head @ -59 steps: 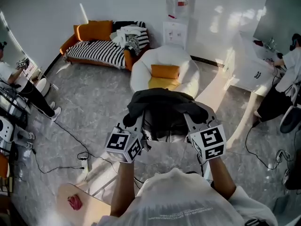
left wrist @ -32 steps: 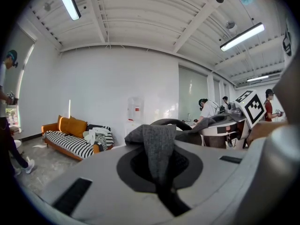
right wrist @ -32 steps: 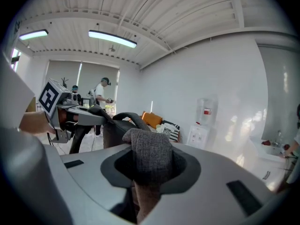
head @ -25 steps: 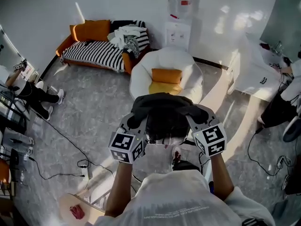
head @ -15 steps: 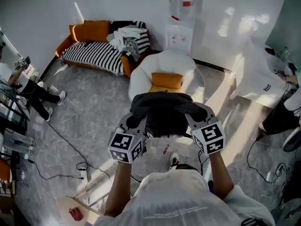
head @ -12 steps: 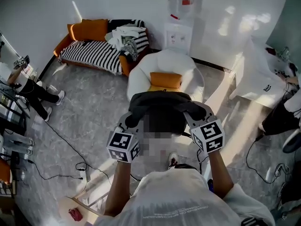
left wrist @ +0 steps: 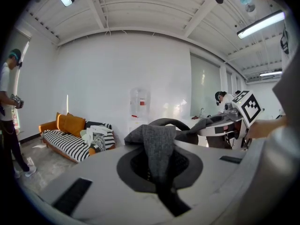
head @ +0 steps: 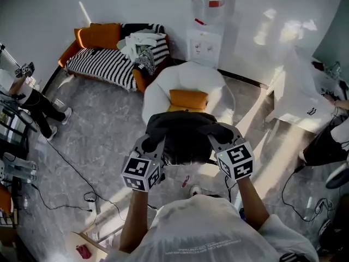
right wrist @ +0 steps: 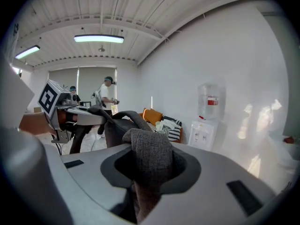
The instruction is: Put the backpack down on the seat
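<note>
Backpack: the dark backpack [head: 185, 138] hangs in the air between the 2 grippers, over the grey floor [head: 109, 130], on the near side of the seat and not resting on it
Left gripper [head: 154, 142]: jaws closed tight on a grey strap [left wrist: 157, 146] of the backpack, which folds over between them
Right gripper [head: 216, 134]: jaws clamped on a thicker bunch of the same grey fabric [right wrist: 149, 156], so they stand a little apart around it
Seat: a white rounded armchair [head: 188, 75] just beyond the backpack, with an orange cushion [head: 188, 99] lying on it
Sofa: a black-and-white striped sofa [head: 103, 61] at the far left, with orange bolsters and a pile of clothes [head: 140, 41] at its right end
Water dispenser [head: 206, 21]: against the far wall, right of the sofa
People: 1 person [head: 27, 100] at the left edge, another [head: 327, 141] at the right edge
</note>
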The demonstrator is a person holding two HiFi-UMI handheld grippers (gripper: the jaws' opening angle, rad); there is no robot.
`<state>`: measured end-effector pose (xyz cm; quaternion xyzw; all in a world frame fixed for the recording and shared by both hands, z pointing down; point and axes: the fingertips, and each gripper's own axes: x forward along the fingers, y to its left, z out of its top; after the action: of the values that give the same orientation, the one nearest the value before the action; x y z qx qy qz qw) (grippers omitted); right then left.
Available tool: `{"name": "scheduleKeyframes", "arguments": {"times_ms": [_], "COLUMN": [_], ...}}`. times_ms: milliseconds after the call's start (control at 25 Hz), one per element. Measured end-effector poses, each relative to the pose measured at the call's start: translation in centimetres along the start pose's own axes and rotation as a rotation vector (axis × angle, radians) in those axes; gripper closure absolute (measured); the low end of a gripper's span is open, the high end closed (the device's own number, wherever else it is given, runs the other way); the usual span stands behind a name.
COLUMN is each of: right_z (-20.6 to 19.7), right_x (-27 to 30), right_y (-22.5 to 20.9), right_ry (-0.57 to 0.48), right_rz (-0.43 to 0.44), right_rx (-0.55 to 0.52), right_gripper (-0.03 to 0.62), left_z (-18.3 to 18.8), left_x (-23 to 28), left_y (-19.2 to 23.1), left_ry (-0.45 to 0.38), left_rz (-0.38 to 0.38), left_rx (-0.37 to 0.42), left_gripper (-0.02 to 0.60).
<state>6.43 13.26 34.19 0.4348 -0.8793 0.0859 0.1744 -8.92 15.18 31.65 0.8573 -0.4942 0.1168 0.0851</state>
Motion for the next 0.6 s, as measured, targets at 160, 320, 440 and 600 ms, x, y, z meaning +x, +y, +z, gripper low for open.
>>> {"name": "scheduleKeyframes", "arguments": {"times_ms": [160, 320, 440, 600], "right_z": [0.1, 0.3, 0.5, 0.5], "right_x": [1.5, 2.9, 3.8, 5.4], "right_y": [-2.4, -4.1, -5.0, -6.0], "right_ry": [0.002, 0.013, 0.012, 0.04], "right_rz": [0.004, 0.007, 0.005, -0.005], "right_rx": [-0.016, -0.033, -0.056, -0.059], "right_gripper": [0.496, 0.496, 0.497, 0.497], "left_z": [0.3, 0.6, 0.9, 0.9], "left_x": [2.7, 4.6, 5.6, 7.3], "left_y": [0.4, 0.6, 1.0, 2.1], "left_ry": [0.01, 0.022, 0.023, 0.035], "left_rz": [0.011, 0.009, 0.006, -0.008], "left_rx": [-0.003, 0.001, 0.006, 0.01], "left_gripper": [0.571, 0.572, 0.571, 0.571]}}
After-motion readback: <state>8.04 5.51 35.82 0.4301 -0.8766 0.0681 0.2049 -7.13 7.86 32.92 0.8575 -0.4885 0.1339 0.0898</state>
